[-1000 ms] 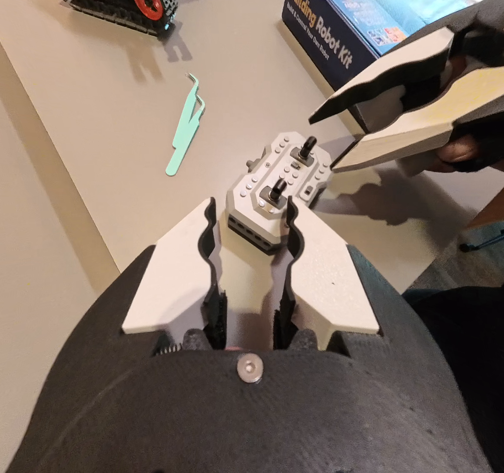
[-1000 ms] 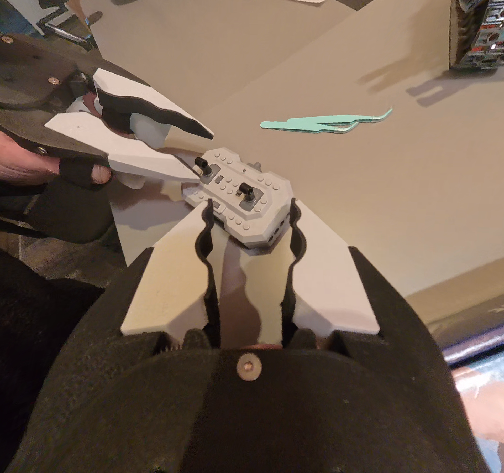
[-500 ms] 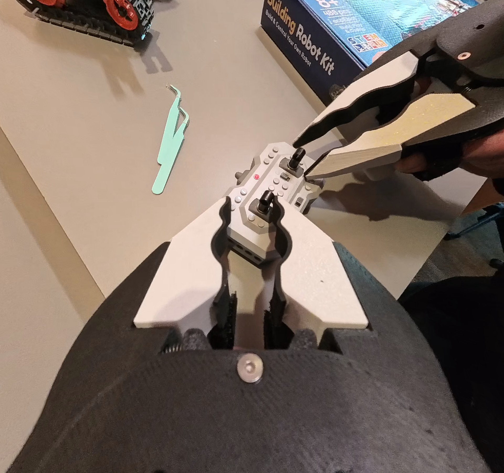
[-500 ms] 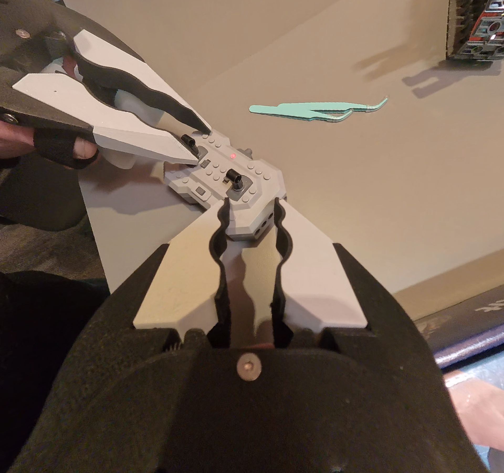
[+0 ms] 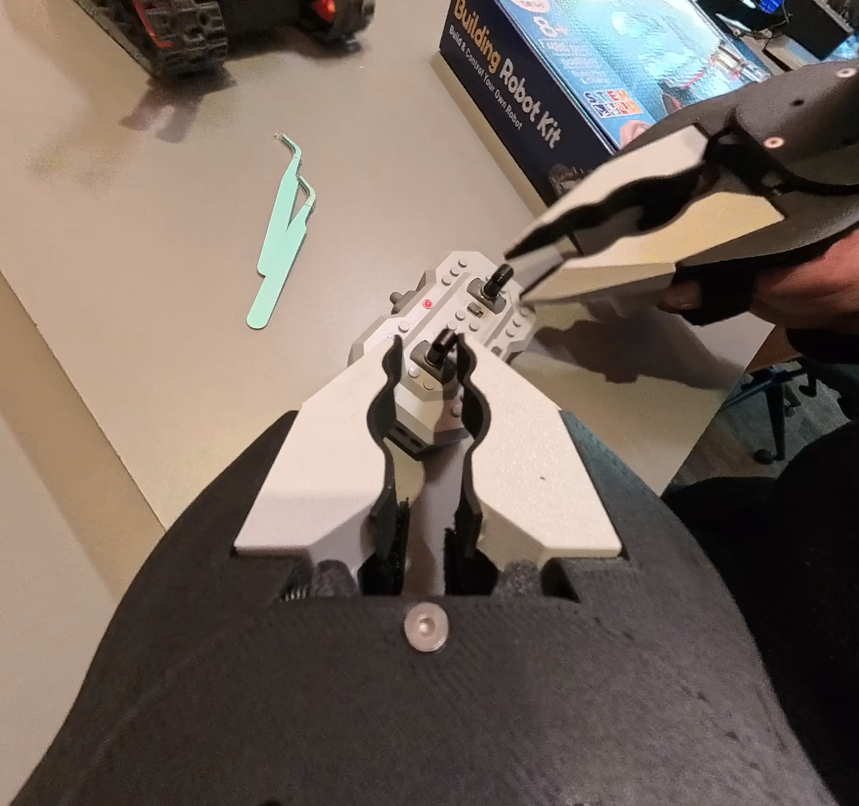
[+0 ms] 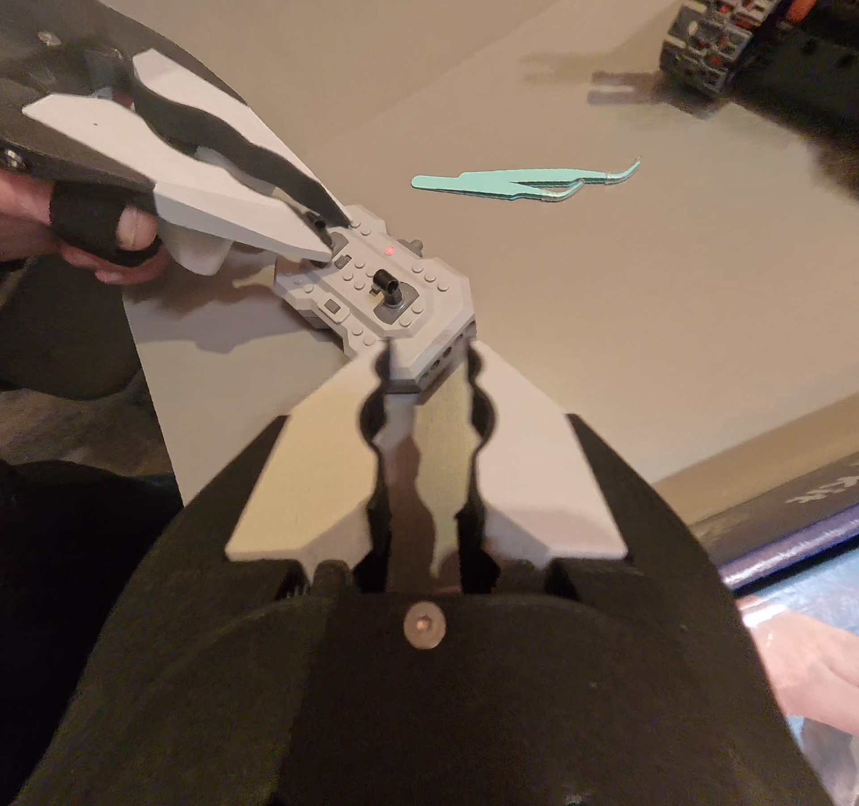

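A grey stud-topped controller [image 5: 446, 314] with two black joysticks and a lit red light lies near the table's corner. My left gripper [image 5: 427, 349] is narrowly open over its near end. The near joystick [image 5: 439, 346] stands between the tips and leans against the right finger. In the right wrist view the left gripper [image 6: 332, 237] covers that joystick. My right gripper [image 6: 426, 356] is narrowly open at the controller's [image 6: 372, 291] other end, its tips just short of the tilted joystick [image 6: 388, 286]. From the left wrist view its tips [image 5: 518, 274] sit beside that joystick [image 5: 495, 281].
Mint-green tweezers [image 5: 279, 244] lie on the beige table beyond the controller. A black tracked vehicle with red wheels [image 5: 209, 7] stands at the far end, blurred. A blue kit box [image 5: 581, 63] lies to the right. The table edge [image 5: 697, 439] is close behind the controller. There is about 7 centimeters between the tips of the two grippers.
Both grippers have narrowed and moved in over the controller's ends onto the joysticks. The red light has come on. The tracked vehicle now looks blurred and nearer.
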Demonstrator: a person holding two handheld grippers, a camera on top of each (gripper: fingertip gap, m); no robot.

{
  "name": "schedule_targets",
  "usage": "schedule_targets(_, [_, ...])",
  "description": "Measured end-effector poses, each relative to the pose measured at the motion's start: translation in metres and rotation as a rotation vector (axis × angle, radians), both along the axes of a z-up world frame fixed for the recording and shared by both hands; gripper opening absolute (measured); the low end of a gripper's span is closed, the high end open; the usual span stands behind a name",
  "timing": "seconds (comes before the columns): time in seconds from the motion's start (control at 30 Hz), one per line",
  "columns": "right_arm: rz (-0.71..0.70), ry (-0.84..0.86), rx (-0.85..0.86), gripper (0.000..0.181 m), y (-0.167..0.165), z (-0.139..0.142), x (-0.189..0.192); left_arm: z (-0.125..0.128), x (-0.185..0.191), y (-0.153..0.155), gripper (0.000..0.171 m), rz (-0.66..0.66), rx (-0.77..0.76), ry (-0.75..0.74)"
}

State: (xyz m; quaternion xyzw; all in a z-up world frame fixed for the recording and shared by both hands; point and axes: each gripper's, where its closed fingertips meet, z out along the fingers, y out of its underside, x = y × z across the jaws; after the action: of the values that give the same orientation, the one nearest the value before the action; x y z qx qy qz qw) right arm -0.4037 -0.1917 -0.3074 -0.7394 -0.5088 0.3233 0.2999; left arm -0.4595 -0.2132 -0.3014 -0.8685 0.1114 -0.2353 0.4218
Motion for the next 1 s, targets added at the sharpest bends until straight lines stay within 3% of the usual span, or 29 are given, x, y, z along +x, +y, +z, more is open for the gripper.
schedule_targets(0.03, [-0.012, 0.010, -0.023, 0.049, 0.001, 0.000, 0.000, 0.000, 0.000, -0.001, 0.022, -0.003, 0.010, 0.004])
schedule_targets(0.07, [-0.022, 0.009, -0.032, 0.058, 0.002, -0.001, 0.000, 0.001, 0.002, -0.001, 0.026, -0.010, 0.026, 0.013])
schedule_targets(0.13, [-0.027, 0.017, -0.004, 0.064, 0.004, 0.001, -0.001, 0.000, 0.004, -0.002, 0.028, -0.020, 0.050, 0.051])
schedule_targets(0.23, [0.006, 0.088, 0.050, 0.059, 0.003, 0.015, -0.006, 0.003, 0.006, -0.003, 0.035, -0.049, 0.075, 0.065])
schedule_targets(0.37, [0.081, 0.059, 0.086, 0.061, -0.003, 0.012, -0.012, 0.006, 0.008, -0.010, 0.048, -0.088, 0.100, 0.114])
schedule_targets(0.63, [0.205, 0.027, 0.259, 0.045, -0.015, 0.015, -0.021, -0.006, 0.012, -0.011, 0.037, -0.167, 0.229, 0.474])
schedule_targets(1.0, [0.209, -0.006, 0.254, 0.026, -0.019, 0.005, -0.021, -0.004, 0.011, -0.013, 0.031, -0.145, 0.268, 0.510])
